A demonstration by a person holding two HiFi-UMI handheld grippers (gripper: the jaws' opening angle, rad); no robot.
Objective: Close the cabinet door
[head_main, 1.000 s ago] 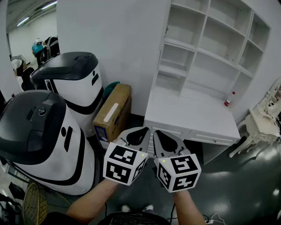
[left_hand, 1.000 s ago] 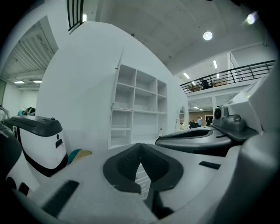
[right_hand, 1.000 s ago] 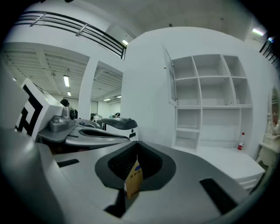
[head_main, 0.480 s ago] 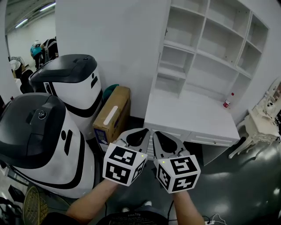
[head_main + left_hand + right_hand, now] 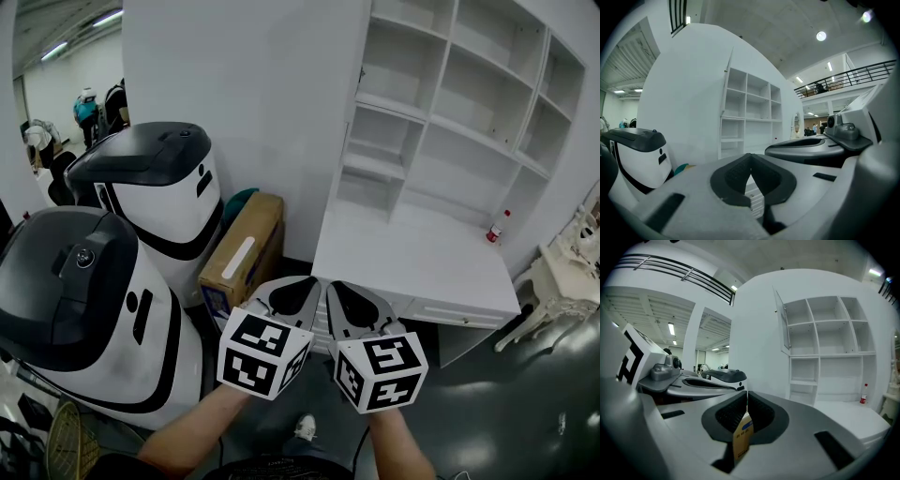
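A white shelf unit (image 5: 441, 103) stands over a white desk top (image 5: 412, 267). Its narrow cabinet door (image 5: 783, 324) hangs open at the unit's upper left, swung out and seen almost edge on; it also appears in the left gripper view (image 5: 727, 79). My left gripper (image 5: 314, 283) and right gripper (image 5: 331, 285) are held side by side at chest height, short of the desk's front edge and well below the door. Both point toward the unit. The left gripper (image 5: 750, 158) is shut with nothing in it. The right gripper (image 5: 747, 397) is shut too, holding nothing.
Two large white-and-black machines (image 5: 155, 178) (image 5: 80, 300) stand at the left. A cardboard box (image 5: 242, 251) leans between them and the desk. A red-capped bottle (image 5: 494, 228) sits on the desk's right end. A white chair (image 5: 562, 281) is at the far right.
The whole view has drawn slightly closer to the shelf unit, and a shoe now shows below. Both grippers keep their place in the picture and stay shut.
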